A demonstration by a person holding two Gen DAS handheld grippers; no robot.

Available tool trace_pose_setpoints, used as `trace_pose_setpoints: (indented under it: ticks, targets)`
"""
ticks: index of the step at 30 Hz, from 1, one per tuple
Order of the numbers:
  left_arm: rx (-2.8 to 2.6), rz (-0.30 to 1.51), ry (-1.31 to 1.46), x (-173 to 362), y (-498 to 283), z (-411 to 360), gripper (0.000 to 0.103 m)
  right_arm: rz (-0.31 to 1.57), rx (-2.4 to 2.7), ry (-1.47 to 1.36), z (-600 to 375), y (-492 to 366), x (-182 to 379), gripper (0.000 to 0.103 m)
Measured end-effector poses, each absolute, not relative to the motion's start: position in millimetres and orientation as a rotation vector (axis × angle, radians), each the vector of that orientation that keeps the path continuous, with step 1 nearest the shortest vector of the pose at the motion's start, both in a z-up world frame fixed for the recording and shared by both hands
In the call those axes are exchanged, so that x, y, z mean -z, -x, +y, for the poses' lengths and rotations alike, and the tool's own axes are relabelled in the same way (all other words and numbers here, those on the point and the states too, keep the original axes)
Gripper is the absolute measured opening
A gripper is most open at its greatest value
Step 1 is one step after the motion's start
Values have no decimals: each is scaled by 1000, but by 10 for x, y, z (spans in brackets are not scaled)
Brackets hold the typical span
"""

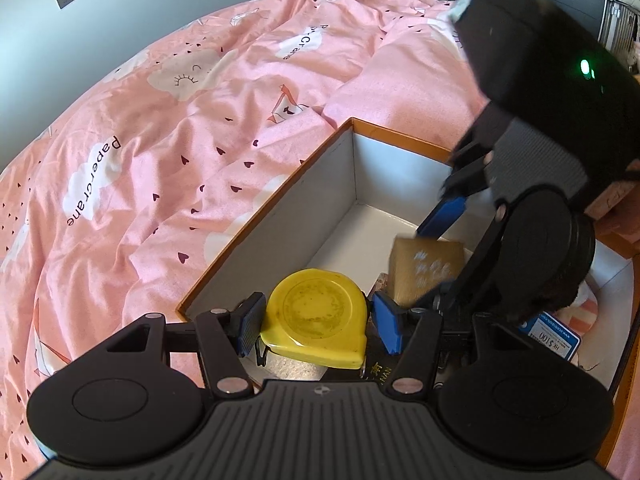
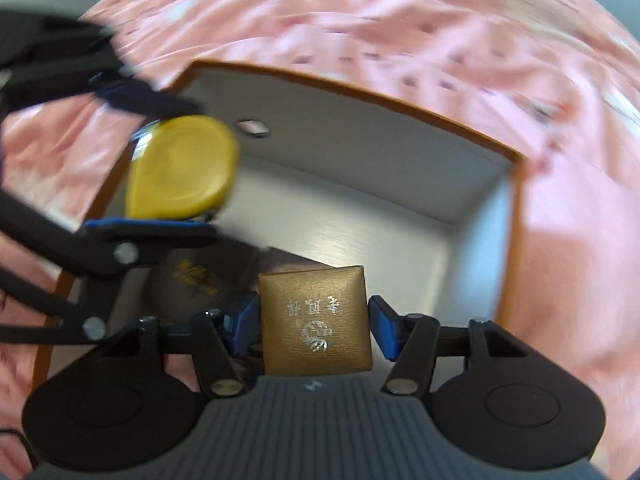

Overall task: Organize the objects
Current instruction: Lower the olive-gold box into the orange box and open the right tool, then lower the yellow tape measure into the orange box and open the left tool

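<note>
My left gripper (image 1: 316,322) clamped the yellow tape measure (image 1: 316,316) above the box's (image 1: 280,208) near-left corner, my right gripper (image 2: 314,322) clasped the gold case (image 2: 316,320) lower inside, both poised for stowing

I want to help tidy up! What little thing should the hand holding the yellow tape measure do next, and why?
Probably lower it a bit further and let go. The left gripper grips the yellow tape measure just above the open box, whose white floor looks bare ahead. The right gripper has the gold box between its fingers nearby.
</note>
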State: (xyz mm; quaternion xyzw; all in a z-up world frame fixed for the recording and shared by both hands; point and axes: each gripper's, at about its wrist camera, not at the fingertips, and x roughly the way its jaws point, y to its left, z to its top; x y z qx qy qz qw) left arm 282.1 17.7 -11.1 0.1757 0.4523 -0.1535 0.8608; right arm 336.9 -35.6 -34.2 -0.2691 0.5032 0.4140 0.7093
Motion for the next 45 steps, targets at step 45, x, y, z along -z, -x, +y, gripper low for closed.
trace_pose_setpoints:
  ticks: [45]
  targets:
    - [322,969,-330,281,-3059,170,67,957,-950,824,-192,-3564,543,51]
